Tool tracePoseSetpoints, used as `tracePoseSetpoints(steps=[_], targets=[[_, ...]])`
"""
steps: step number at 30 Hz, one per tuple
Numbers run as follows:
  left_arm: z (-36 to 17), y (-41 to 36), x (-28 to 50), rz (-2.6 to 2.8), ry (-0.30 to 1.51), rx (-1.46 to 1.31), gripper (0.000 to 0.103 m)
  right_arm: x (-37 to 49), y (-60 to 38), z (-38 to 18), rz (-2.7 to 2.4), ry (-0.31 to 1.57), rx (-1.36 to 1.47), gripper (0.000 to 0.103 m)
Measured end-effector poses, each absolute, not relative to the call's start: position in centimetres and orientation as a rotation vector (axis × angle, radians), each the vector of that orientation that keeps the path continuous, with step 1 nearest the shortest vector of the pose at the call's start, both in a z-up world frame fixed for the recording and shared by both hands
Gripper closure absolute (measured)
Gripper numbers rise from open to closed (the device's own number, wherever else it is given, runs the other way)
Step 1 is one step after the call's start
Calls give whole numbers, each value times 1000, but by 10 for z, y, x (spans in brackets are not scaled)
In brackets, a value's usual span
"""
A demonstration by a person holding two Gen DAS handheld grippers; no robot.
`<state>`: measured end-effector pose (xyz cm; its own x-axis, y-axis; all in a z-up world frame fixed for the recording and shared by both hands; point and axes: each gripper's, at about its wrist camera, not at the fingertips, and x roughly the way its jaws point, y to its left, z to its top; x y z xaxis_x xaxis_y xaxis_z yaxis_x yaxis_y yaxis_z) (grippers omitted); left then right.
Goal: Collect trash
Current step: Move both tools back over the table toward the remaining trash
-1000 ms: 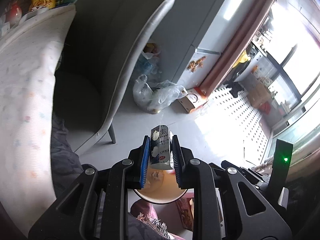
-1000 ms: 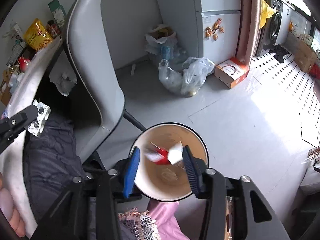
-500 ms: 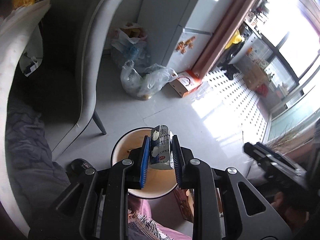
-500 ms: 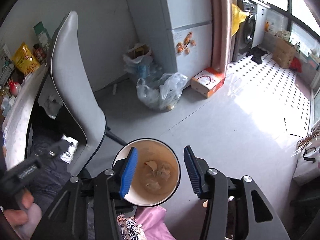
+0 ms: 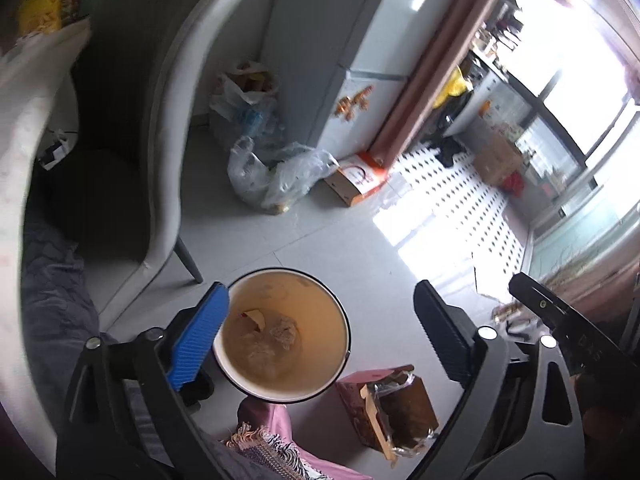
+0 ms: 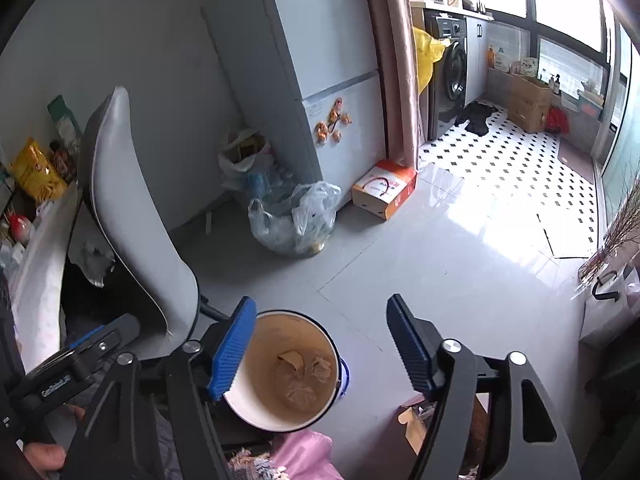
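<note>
A round white waste bin (image 5: 280,390) with a tan inside stands on the grey floor; crumpled wrappers (image 5: 276,338) lie at its bottom. My left gripper (image 5: 320,328) hangs above the bin, wide open and empty. My right gripper (image 6: 320,340) is also open and empty above the same bin (image 6: 256,416), whose trash (image 6: 306,376) shows inside. The small drink carton is not clearly visible in the bin.
A grey chair (image 6: 132,216) stands left of the bin beside a table with snack packets (image 6: 34,172). Plastic bags (image 6: 292,220) and an orange-white box (image 6: 384,188) lie by the fridge (image 6: 304,60). A torn brown box (image 5: 396,408) lies right of the bin.
My left gripper opened and let go of the small drink carton over the bin. My right gripper, open since earlier, rose a little above the bin.
</note>
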<state>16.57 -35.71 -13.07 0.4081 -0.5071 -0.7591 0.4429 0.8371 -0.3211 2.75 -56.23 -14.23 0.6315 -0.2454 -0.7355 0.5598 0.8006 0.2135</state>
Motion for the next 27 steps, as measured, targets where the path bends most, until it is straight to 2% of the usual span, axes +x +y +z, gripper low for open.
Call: tracePoseSetpoints(steps=[8, 13, 27], targets=[[-80, -313, 159, -542, 871, -130, 6, 38, -526, -110, -429, 697, 387, 14], [-54, -271, 155, -503, 819, -193, 6, 43, -496, -89, -369, 651, 350, 8], [-19, -181, 139, -458, 690, -267, 6, 57, -406, -45, -218, 601, 255, 7]])
